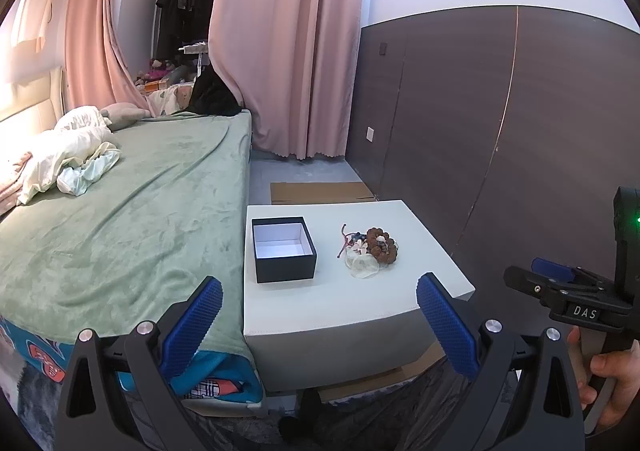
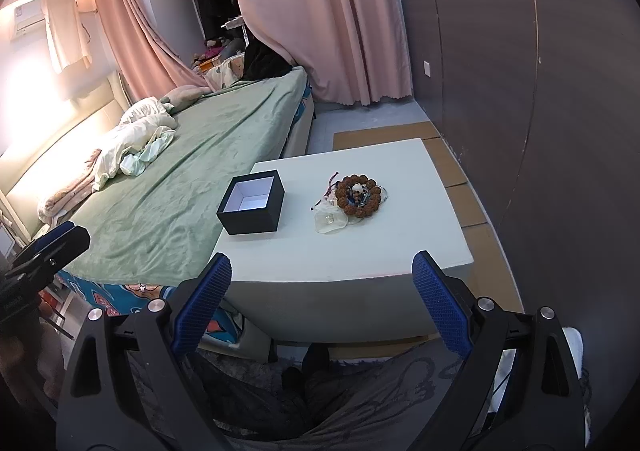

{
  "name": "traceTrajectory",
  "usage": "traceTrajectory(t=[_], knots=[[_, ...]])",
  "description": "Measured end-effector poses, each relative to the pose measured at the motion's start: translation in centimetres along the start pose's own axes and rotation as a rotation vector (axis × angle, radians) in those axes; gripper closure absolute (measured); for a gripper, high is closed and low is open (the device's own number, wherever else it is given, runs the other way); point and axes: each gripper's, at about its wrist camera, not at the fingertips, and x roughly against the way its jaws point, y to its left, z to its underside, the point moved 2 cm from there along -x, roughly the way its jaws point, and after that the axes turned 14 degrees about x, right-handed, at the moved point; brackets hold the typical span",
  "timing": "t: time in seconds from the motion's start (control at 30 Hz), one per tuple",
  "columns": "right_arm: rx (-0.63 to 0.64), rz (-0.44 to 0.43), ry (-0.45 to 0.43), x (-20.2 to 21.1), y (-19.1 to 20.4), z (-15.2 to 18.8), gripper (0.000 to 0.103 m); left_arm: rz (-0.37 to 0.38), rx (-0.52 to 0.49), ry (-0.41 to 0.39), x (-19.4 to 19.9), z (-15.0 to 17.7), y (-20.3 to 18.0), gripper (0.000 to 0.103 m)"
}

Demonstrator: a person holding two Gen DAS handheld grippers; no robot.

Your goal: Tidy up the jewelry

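Both tools, left tool [image 1: 320,307] and right tool [image 2: 322,285], are hanging spread before the table [image 2: 360,251], needing next to reach the jewelry [image 2: 352,197] for the box [image 2: 251,203].

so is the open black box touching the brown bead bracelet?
Apart. Right wrist view shows bare white tabletop between black box and bracelet.
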Motion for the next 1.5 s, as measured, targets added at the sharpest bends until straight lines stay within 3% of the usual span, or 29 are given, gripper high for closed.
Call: traceTrajectory(t=[0.5,0.8,1.2,1.33,1.5], knots=[[-0.024,-0.029,0.009,-2.9,-2.7,-0.3,0.012,0.003,0.029,0.066,-6.1,-0.9,0.4,0.009],[-0.046,-0.049,0.044,-6.4,-4.9,-0.6,0.012,0.042,0.01,0.125,-10.9,-0.9,-0.7,0.01],[-0.118,-0.07,0.104,-10.9,-8.3,-0.2,0.012,0.128,0.013,0.234,-17.8,-1.7,-3.4,0.035],[-0.125,-0.077,0.141,-12.3,-9.5,-0.5,0.021,0.143,0.027,0.271,-20.4,-1.7,-4.0,0.042],[-0.138,-0.089,0.162,-13.5,-11.5,-1.6,0.024,0.174,0.061,0.319,-23.9,-1.8,-4.6,0.047]])
